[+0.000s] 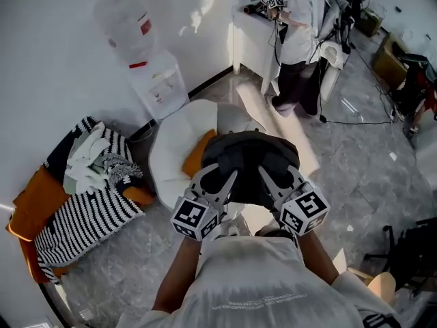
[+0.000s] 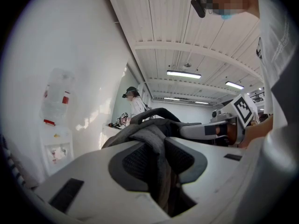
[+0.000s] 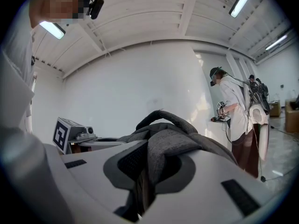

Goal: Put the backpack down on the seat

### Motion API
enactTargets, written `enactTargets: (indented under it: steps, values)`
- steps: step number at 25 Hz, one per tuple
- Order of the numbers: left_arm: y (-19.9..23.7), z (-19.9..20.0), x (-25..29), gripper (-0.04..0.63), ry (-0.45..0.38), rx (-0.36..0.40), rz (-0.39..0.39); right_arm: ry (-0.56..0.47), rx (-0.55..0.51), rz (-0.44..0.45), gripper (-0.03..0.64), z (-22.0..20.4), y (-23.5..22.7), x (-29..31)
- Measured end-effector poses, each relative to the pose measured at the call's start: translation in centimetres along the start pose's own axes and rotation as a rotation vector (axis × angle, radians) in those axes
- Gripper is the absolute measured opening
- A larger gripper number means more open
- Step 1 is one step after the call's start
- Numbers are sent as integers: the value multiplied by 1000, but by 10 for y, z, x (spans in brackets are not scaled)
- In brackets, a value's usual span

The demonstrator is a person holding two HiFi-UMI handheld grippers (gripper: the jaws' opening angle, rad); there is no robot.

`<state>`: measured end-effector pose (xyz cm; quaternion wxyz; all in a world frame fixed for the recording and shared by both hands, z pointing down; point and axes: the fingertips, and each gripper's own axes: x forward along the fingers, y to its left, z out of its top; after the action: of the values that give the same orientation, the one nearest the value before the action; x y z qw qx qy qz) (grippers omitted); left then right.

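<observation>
A dark grey backpack point(image 1: 247, 161) hangs in the air above a white round seat point(image 1: 179, 147) with an orange cushion point(image 1: 198, 153). My left gripper point(image 1: 217, 181) is shut on a grey fabric strap of the backpack point(image 2: 156, 146) on its left side. The right gripper point(image 1: 271, 180) is shut on the backpack's other strap point(image 3: 163, 150) on its right side. Both grippers point level and away from me, side by side. The backpack's top handle point(image 3: 161, 116) arches up beyond the jaws. Most of the seat's right part is hidden under the bag.
A water dispenser point(image 1: 149, 67) stands against the wall behind the seat. A striped blanket with clothes point(image 1: 92, 183) lies on an orange chair at the left. A person point(image 1: 300, 39) stands at a white table at the back. Cables and dark equipment point(image 1: 413, 80) sit at the right.
</observation>
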<state>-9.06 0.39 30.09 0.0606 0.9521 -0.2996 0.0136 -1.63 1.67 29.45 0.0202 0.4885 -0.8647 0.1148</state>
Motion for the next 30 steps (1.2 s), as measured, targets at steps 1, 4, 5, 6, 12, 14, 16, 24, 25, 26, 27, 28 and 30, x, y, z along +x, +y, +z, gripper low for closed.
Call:
enactTargets:
  steps: [1,4,5,6,12,14,16,24,25,26,27,28,30]
  values:
    - [4,1,4,120,-1,3,0,0,-3,2,40,2,-3,4]
    - [13,4,13,118,3,8,4,2,-1,11,40,5,-11,13]
    - [16,5,16,118,5,11,5,2,-4,14,40,6,-14,16]
    - [19,6,20,120,5,14,7,2,-8,16,40,8,-18,20]
    - [40,1,46,120,19,2,17,20,1,31,40,5,-44,43]
    - [46,-4,57,120,30,-11,29,32,15,42,40,3,-56,51]
    - [53,-6,68,120,37,-30,47,47,24,59,40,2,-67,60]
    - [85,-16,108,120,51,-74,90,88,39,116,40,0,-107,96]
    - [89,-17,114,120,52,-72,91,90,39,119,40,-1,-114,100]
    - [93,-18,120,120,55,-72,92,94,39,122,40,-2,-120,104]
    - [96,-21,126,120,59,-73,93,98,41,125,40,-4,-126,108]
    - [99,-23,132,120,64,-77,95,103,45,128,40,-7,-132,112]
    - [107,-28,142,120,71,-85,99,112,54,136,40,-10,-143,121]
